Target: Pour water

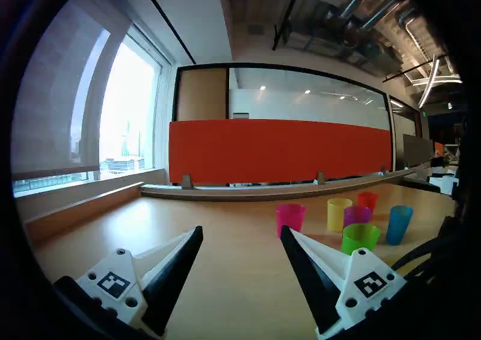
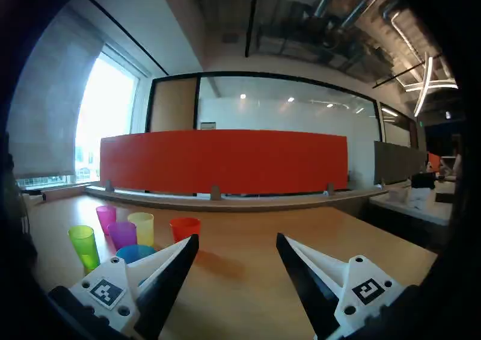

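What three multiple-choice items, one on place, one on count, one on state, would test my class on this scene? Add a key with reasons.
1. Where do the cups stand? A) on the wooden table B) on a chair C) on the floor
2. How many cups are there? A) four B) six C) eight
3. How are the left tool and right tool? A) both open, empty B) both shut on cups C) one open, one shut

1 A: they rest on the tabletop.
2 B: pink cup, yellow cup, purple cup, red cup, blue cup, green cup.
3 A: fingers spread, nothing between them.
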`<action>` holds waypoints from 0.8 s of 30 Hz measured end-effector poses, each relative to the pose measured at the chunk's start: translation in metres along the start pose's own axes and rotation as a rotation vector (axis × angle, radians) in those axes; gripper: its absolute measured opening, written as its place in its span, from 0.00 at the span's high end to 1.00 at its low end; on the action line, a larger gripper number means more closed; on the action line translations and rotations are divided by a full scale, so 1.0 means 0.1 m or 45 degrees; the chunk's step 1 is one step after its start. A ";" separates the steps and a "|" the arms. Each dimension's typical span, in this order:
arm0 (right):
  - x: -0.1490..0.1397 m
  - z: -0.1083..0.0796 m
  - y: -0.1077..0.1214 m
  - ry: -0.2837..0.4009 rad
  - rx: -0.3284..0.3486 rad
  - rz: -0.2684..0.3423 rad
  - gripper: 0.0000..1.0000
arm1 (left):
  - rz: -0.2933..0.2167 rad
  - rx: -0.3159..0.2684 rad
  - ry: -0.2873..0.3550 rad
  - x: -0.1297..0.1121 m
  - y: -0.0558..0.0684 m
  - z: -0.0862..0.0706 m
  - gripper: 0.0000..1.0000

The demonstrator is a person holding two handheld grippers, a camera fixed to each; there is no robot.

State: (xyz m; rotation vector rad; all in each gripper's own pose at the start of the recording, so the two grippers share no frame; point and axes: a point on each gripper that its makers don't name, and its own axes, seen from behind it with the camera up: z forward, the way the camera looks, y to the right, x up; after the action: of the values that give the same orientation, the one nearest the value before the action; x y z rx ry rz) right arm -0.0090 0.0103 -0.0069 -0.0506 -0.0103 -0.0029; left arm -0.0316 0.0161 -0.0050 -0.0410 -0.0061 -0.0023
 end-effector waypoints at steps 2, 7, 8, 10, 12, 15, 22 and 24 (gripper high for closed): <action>-0.03 0.01 -0.01 -0.010 0.005 0.016 0.00 | 0.000 0.000 0.000 0.00 0.00 0.00 0.04; -0.08 0.03 -0.02 -0.017 0.013 0.032 0.00 | 0.000 0.000 0.000 0.00 0.00 0.00 0.04; -0.09 0.04 -0.02 -0.017 0.012 0.032 0.00 | 0.000 0.000 0.000 0.00 0.00 0.00 0.04; -0.09 0.04 -0.01 -0.013 0.009 0.030 0.00 | 0.000 0.000 0.000 0.00 0.00 0.00 0.04; -0.08 0.04 -0.01 -0.007 0.006 0.027 0.00 | 0.000 0.000 0.000 0.00 0.00 0.00 0.04; -0.07 0.04 -0.02 -0.005 0.006 0.022 0.00 | 0.000 0.000 0.000 0.00 0.00 -0.01 0.04; -0.07 0.02 -0.05 0.002 0.009 0.002 0.00 | 0.000 0.000 0.000 0.00 0.00 -0.01 0.04; -0.07 0.01 -0.05 0.003 0.009 -0.001 0.00 | 0.000 0.000 0.000 0.00 0.00 -0.01 0.04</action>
State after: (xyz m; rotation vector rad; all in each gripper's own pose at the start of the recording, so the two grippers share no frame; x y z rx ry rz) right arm -0.0163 0.0049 -0.0055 -0.0433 -0.0081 -0.0039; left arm -0.0318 0.0157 -0.0056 -0.0410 -0.0060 -0.0024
